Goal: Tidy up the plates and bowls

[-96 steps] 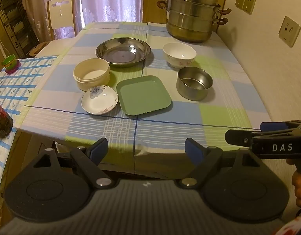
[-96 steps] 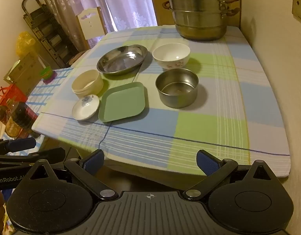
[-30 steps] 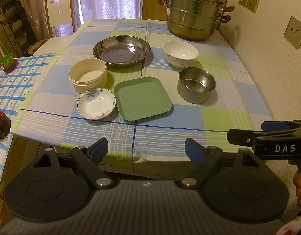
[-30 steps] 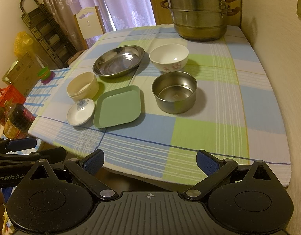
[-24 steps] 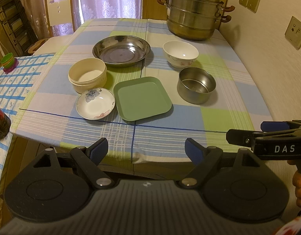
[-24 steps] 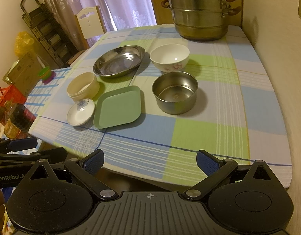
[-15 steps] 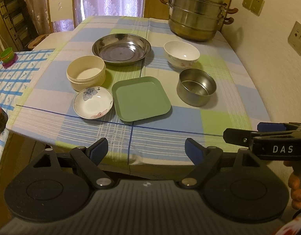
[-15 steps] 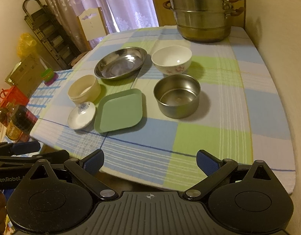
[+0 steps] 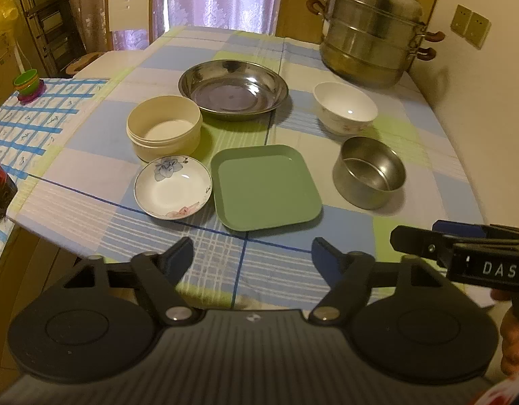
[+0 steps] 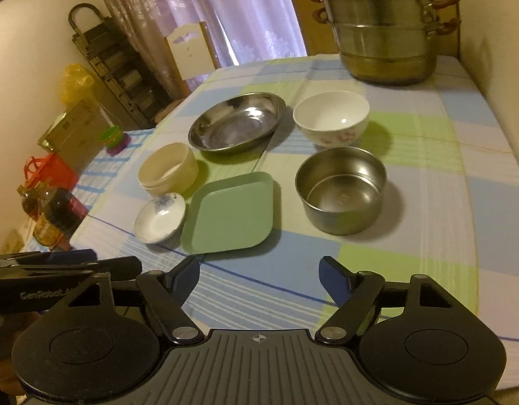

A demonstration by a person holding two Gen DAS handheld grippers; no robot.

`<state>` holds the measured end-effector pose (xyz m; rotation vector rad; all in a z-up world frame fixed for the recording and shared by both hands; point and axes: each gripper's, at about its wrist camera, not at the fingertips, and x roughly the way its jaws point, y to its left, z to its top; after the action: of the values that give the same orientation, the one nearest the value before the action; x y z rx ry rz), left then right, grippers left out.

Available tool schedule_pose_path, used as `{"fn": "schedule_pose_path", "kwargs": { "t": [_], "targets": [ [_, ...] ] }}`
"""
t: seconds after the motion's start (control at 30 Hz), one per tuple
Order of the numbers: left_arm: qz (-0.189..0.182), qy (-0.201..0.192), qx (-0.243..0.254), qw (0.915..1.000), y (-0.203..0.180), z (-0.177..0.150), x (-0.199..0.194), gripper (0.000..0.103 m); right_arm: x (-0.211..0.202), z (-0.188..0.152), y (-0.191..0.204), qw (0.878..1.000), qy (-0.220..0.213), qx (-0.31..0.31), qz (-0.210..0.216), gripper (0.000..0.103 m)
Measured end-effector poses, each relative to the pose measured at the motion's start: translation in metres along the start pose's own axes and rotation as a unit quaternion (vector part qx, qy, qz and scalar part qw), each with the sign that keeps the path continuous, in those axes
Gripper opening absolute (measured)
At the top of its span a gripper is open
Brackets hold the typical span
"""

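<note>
While both sets of jaws were narrowing on nothing, my left gripper [image 9: 252, 253] and right gripper [image 10: 259, 270] hung low in frame over the worktop [image 9: 428, 155]; I judged the centred green square plate [image 9: 264, 187] and small flowered saucer [image 9: 173, 190] best pinched by their near rims.

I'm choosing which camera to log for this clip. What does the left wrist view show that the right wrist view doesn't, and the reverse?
Only the left wrist view: the wall sockets and the right gripper, seen from the side.

Only the right wrist view: the red bag, the yellow bag and the left gripper, seen from the side.

Both: the green plate, floral saucer, cream bowl, steel dish, white bowl, steel bowl and steamer pot. Each gripper's jaws are closing on nothing.
</note>
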<state>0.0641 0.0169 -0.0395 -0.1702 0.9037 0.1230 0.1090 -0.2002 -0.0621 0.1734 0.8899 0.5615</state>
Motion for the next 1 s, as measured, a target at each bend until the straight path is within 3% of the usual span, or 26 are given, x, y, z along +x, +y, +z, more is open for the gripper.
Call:
{"fn": "schedule_pose_path", "kwargs": {
  "t": [0.1, 0.6, 1.0],
  "targets": [
    [0.000, 0.003, -0.009, 1.0000, 0.004, 0.004, 0.013, 0.072, 0.016, 0.002, -0.002, 1.000, 0.003, -0.005, 0.007, 0.068],
    [-0.012, 0.019, -0.011, 0.9997, 0.023, 0.025, 0.086, 0.066, 0.090, 0.009, -0.013, 1.000, 0.006, 0.007, 0.010, 0.040],
    [-0.022, 0.043, -0.009, 0.9988, 0.033, 0.032, 0.112, 0.064, 0.135, 0.015, -0.014, 0.999, 0.035, 0.014, -0.008, 0.037]
  ]
}}
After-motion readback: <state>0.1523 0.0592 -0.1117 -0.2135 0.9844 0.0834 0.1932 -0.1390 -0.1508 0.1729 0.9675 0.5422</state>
